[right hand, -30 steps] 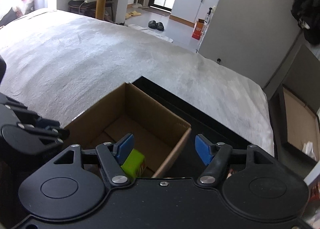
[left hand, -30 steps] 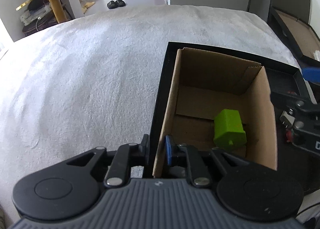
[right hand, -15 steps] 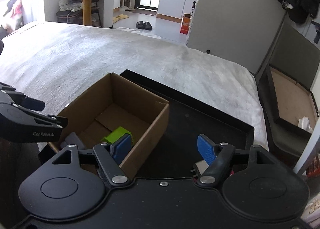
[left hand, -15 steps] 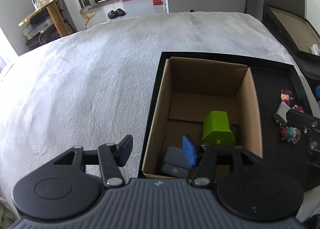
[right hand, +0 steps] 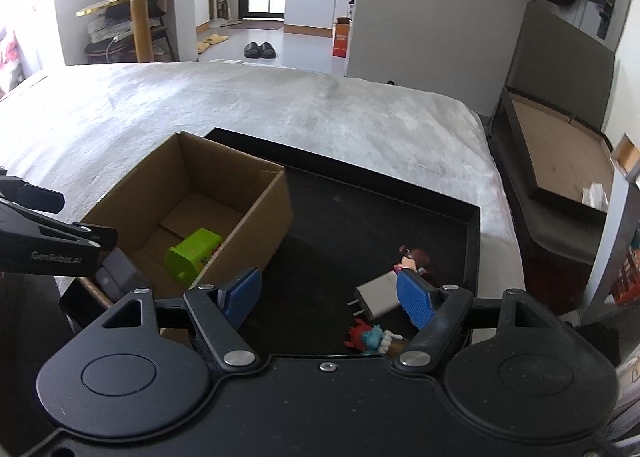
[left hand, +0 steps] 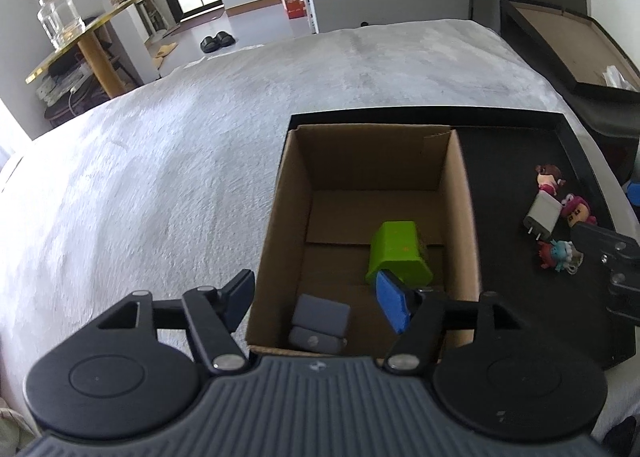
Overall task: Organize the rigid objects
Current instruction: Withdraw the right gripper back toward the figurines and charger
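The left tool hangs over the near end of the cardboard box, its jaws opening with nothing pinched. In the box, a grey block lies at 6 o'clock and a green block near centre. The right tool, spread and empty, hovers over the black tray above a white charger and figurines.

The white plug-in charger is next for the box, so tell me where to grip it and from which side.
Grip the white plug-in charger across its two long flat sides, mid-body, coming from above. It lies flat on the black tray with its prongs pointing toward the camera; figurines crowd both ends, so the flanks look freest. The right gripper, open and empty, is nearest.
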The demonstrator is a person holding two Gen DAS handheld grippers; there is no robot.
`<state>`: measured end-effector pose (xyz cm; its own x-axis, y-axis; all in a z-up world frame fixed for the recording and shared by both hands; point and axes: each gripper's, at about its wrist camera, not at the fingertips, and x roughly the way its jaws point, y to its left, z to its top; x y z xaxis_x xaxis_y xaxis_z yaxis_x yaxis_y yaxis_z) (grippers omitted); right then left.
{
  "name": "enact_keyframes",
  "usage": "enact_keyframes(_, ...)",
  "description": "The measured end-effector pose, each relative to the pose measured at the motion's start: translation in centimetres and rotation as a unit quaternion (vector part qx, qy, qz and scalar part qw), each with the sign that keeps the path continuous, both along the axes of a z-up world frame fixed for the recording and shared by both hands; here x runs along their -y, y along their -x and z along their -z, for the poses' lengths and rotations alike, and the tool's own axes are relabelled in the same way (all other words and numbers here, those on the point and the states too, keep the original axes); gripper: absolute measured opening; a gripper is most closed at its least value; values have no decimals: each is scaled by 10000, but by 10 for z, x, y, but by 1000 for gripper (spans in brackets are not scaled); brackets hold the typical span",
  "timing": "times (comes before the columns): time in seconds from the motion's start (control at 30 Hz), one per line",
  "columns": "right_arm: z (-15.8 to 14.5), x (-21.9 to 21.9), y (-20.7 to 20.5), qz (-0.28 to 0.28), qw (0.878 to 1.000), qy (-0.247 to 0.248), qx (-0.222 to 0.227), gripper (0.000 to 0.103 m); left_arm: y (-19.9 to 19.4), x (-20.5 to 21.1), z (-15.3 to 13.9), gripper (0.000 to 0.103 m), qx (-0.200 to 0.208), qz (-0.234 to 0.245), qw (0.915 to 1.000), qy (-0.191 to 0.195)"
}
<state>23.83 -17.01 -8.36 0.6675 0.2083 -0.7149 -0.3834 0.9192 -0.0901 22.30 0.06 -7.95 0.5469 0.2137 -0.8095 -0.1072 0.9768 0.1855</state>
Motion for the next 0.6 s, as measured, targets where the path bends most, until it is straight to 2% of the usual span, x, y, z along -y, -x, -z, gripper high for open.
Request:
enact_keyframes(0.47,41,36,-23,538,9963,-437,-508,74,-20,30,5,67,-79,289,9988,-375)
enact_keyframes(0.6,52,41,-30,647,9944,-556,-618,78,-27,37,9,67,-100,357,9982,-469)
